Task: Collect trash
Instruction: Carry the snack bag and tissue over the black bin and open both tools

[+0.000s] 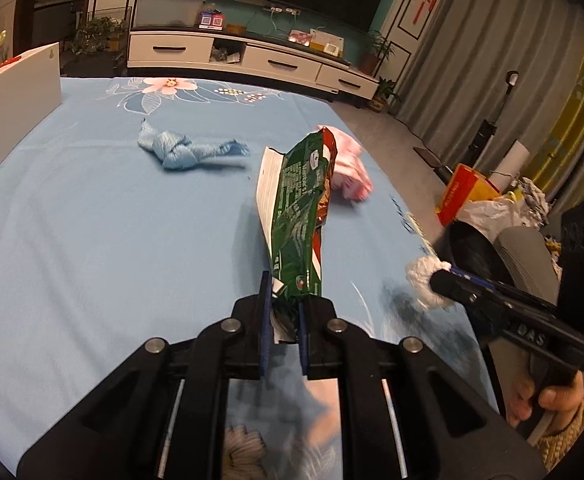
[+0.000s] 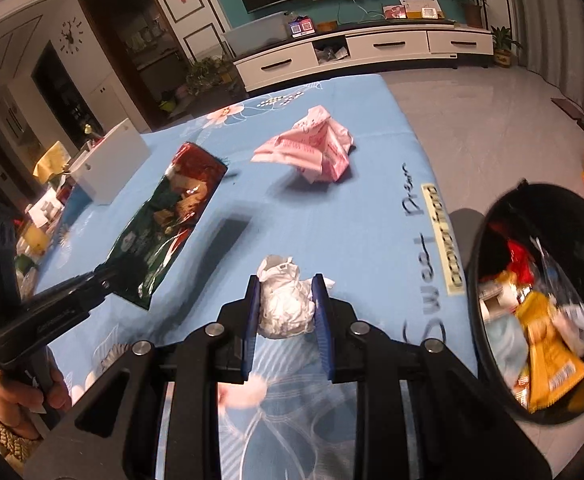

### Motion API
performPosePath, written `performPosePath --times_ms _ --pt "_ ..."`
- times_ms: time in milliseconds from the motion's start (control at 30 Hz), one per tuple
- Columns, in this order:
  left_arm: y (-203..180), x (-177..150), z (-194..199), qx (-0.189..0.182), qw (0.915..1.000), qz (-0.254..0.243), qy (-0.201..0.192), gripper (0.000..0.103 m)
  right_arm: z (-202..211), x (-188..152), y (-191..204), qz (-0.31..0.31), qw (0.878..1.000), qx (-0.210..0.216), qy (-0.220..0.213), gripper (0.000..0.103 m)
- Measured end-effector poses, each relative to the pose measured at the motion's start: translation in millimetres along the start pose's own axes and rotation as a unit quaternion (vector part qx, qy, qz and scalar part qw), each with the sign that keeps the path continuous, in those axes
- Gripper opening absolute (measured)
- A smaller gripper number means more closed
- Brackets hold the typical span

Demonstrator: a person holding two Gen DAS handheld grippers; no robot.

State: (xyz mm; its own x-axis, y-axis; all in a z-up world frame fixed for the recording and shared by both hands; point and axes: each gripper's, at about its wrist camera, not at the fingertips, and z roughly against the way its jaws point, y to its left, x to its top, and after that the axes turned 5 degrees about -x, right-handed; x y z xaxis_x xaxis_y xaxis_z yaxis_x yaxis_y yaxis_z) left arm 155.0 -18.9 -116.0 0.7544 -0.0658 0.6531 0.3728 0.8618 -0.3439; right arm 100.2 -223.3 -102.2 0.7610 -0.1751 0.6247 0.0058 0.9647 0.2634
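Trash in both grips: the left tongs [image 1: 284, 312] are clamped on the bottom edge of a green snack wrapper [image 1: 298, 216], which stands up off the blue sheet [image 1: 92, 220]; the right tongs [image 2: 288, 308] are clamped on a crumpled white tissue wad [image 2: 286, 304], held above the sheet. Beyond them lie a pink wrapper [image 2: 312, 148] and a knotted blue cloth [image 1: 188, 150]. The black bin [image 2: 488, 240] stands just off the sheet's right edge, already well filled. Risk: the wrapper, pinched only at its edge, may slip or catch the bin rim. Open floor lies right of the bin; the white box [image 1: 16, 96] bounds the left.
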Motion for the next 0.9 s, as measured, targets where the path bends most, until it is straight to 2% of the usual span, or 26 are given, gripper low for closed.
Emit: performPosePath --times_ms 167,333,600,733,900 --pt "-20 -24 22 -0.019 0.9997 -0.01 0.009 0.012 23 -14 -10 -0.018 1.0 -0.004 -0.008 0.027" --pt "-47 -33 33 -0.04 0.9986 -0.032 0.009 0.012 50 -22 -30 -0.041 0.999 -0.019 -0.031 0.027" --pt "-101 -22 26 -0.076 0.9931 -0.088 0.009 0.012 90 -33 -86 -0.099 0.991 -0.059 -0.065 0.027" --pt "-131 -15 19 -0.09 0.9888 -0.118 0.01 0.012 103 -39 -120 -0.142 0.983 -0.081 -0.08 0.027" --pt "-167 -4 -2 -0.106 0.9827 -0.151 0.018 0.012 108 -44 -152 -0.193 0.973 -0.086 -0.094 0.027"
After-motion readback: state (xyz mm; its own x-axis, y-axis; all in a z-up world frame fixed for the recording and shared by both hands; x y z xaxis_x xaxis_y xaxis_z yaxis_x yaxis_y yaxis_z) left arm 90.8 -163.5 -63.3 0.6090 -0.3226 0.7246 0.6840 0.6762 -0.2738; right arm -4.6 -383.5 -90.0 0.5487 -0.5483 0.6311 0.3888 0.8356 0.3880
